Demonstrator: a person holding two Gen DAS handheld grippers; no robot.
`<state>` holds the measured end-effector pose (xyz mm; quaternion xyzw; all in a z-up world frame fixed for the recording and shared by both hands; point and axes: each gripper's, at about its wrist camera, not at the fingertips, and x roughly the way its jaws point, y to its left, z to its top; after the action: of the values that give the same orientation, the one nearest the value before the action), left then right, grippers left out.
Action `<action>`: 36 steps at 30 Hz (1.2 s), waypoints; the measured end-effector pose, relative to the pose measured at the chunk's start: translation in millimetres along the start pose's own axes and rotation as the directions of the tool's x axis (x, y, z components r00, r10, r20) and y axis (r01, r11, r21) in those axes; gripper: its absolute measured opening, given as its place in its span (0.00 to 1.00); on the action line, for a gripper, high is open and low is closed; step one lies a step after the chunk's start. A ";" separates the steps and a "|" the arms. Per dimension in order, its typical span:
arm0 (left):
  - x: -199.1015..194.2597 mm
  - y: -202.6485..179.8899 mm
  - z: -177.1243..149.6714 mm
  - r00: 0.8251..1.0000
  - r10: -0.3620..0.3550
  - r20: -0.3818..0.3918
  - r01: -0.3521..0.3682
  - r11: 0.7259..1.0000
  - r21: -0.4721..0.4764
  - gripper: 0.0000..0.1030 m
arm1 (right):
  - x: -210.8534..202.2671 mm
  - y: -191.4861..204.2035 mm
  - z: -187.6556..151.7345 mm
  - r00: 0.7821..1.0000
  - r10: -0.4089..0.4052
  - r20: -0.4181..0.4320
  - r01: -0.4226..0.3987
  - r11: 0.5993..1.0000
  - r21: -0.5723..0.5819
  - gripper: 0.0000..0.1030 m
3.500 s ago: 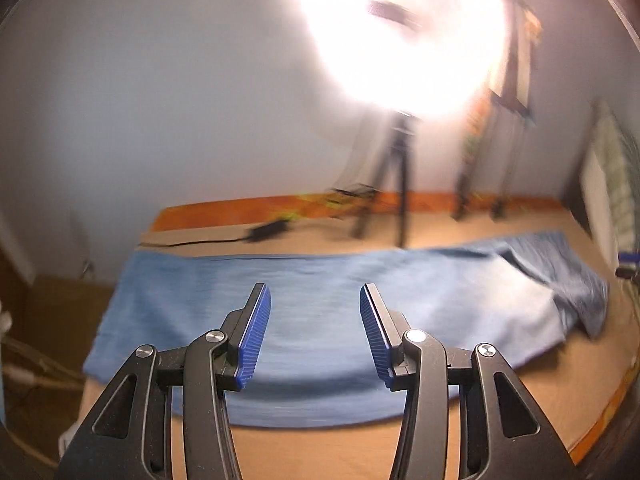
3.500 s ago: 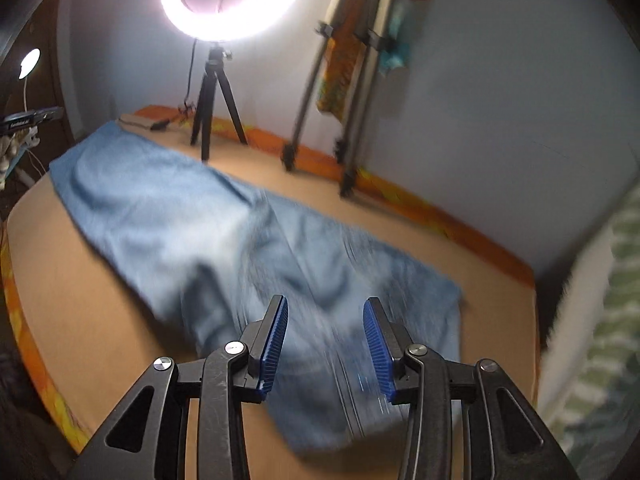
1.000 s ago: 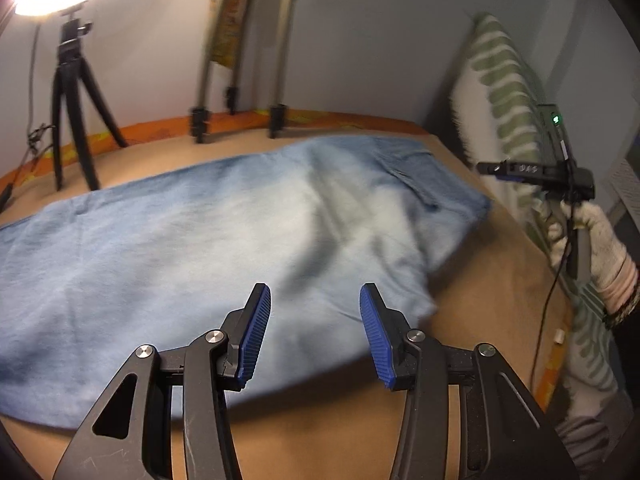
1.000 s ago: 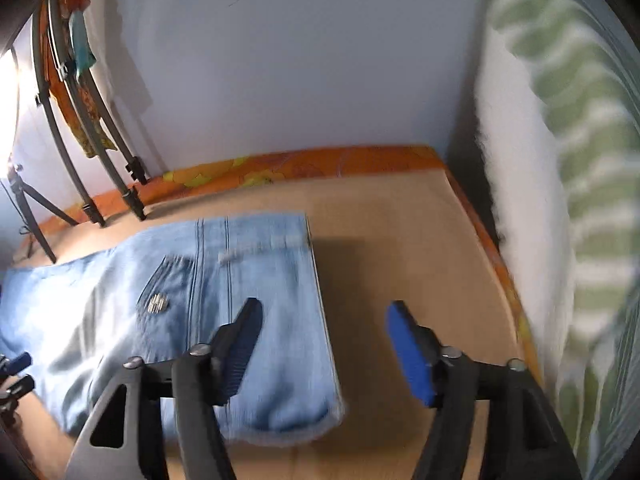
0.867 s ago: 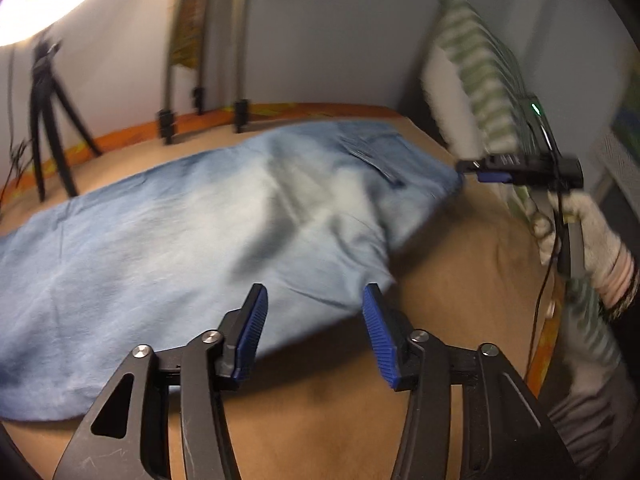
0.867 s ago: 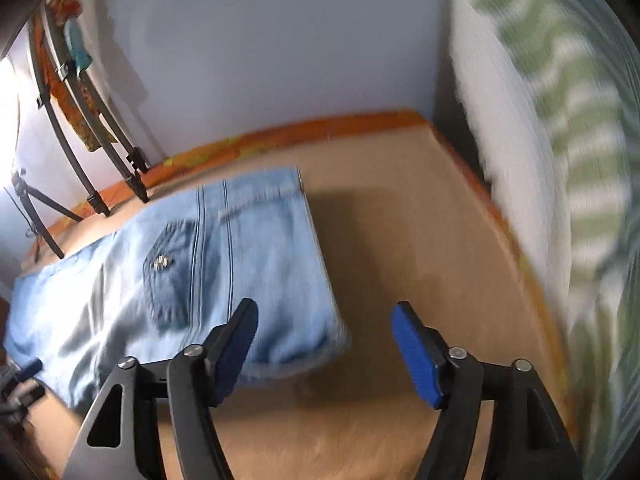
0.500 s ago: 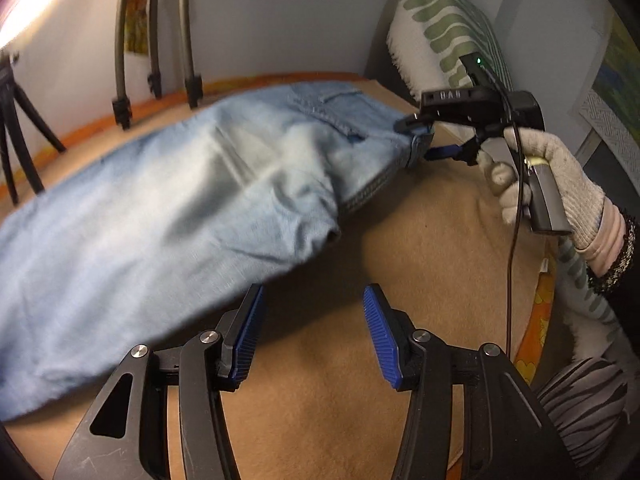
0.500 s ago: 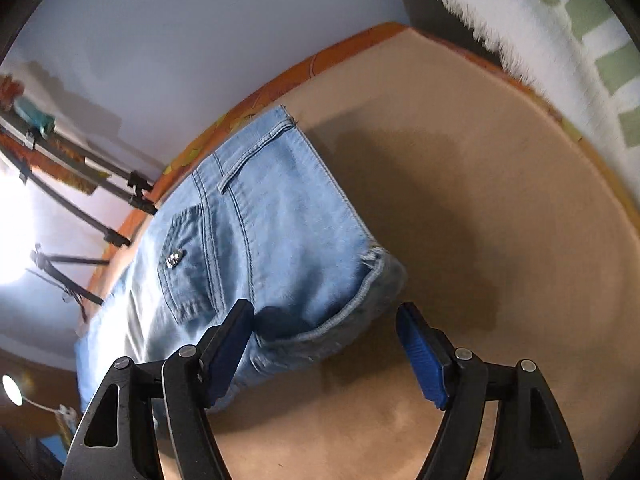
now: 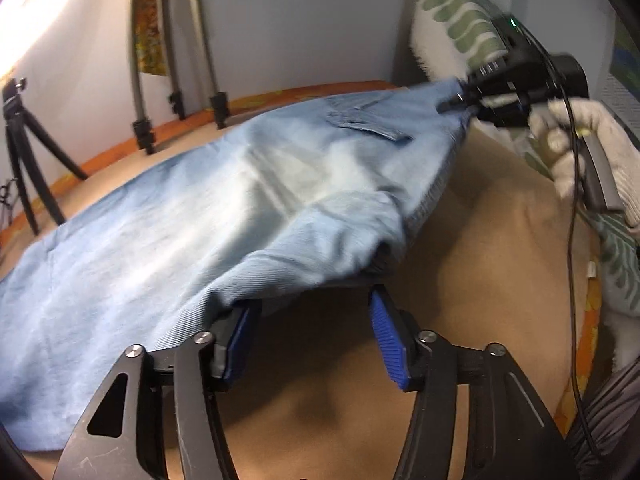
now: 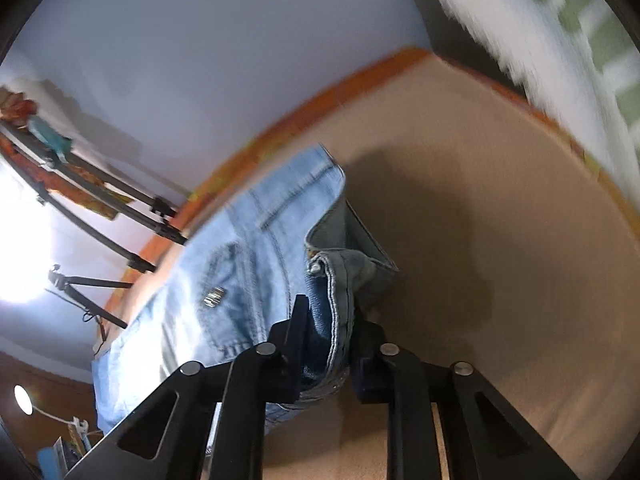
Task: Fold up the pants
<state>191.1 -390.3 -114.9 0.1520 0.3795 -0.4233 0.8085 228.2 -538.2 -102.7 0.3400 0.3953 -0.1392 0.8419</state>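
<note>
right gripper (image 10: pixel 326 334) just clamped down on the jeans (image 9: pixel 224 216) waistband, upper right of frame; left gripper (image 9: pixel 312 334) has been widening, fabric draped over one pad, not clenched

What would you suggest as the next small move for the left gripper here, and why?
Probably close the left gripper on the jeans. Its jaws have just been opening and stand apart with the near denim edge between them, unpressed, while the right gripper is already clamped on the waistband, so both corners would then be held.
</note>
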 end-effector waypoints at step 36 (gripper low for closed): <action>-58.8 125.2 -27.3 0.996 0.088 -0.029 -0.092 0.965 -0.246 0.22 | -55.6 88.3 -82.9 0.999 -0.018 -0.051 -0.009 0.877 -0.480 0.38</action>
<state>257.2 -266.7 -98.9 0.0708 0.4292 -0.3342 0.8361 189.2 -419.0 -57.4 0.1233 0.4406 -0.0295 0.8887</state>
